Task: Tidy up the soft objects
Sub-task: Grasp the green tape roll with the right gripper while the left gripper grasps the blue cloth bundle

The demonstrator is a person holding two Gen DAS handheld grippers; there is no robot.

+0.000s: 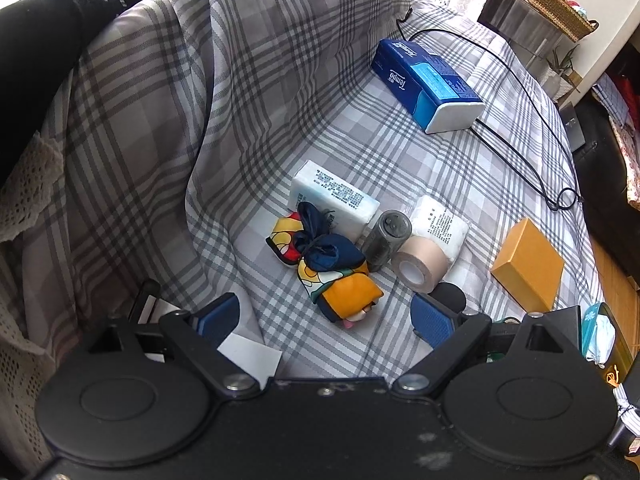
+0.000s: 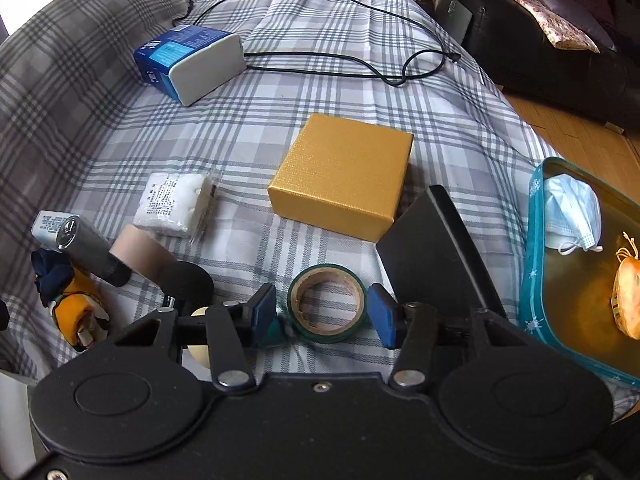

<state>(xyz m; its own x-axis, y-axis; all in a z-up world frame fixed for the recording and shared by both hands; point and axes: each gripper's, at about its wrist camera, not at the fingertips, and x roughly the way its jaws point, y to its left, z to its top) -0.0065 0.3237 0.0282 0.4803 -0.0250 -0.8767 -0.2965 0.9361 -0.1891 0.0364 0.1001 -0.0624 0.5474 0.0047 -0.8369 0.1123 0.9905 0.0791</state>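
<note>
A plaid sheet (image 1: pixel 400 152) covers the bed across both views, its grey checks running from the lower centre to the top edge. On it, upper right in the left wrist view, lies a blue tissue pack (image 1: pixel 426 82); a gold box (image 2: pixel 342 174) sits at the middle of the right wrist view, and a teal tin (image 2: pixel 532 256) at that frame's right edge holds a pale blue face mask (image 2: pixel 572 212).

The left claw (image 1: pixel 326 318) stands released, jaws wide, at the bottom of its frame. The knotted scarf bundle (image 1: pixel 328 264) (orange, yellow and navy, tied with a dark bow) lies just above and between the pads, apart from both. Beside it, toward the right, sit a white packet (image 1: pixel 334 196), a grey cylinder (image 1: pixel 384 240), a beige tape roll (image 1: pixel 418 266) and a bag of cotton pads (image 1: pixel 440 224).

The right claw (image 2: pixel 322 314) is low in its frame, jaws narrow, a green tape roll (image 2: pixel 326 308) lying on the sheet between the blue pads; whether they press on it cannot be told.
</note>
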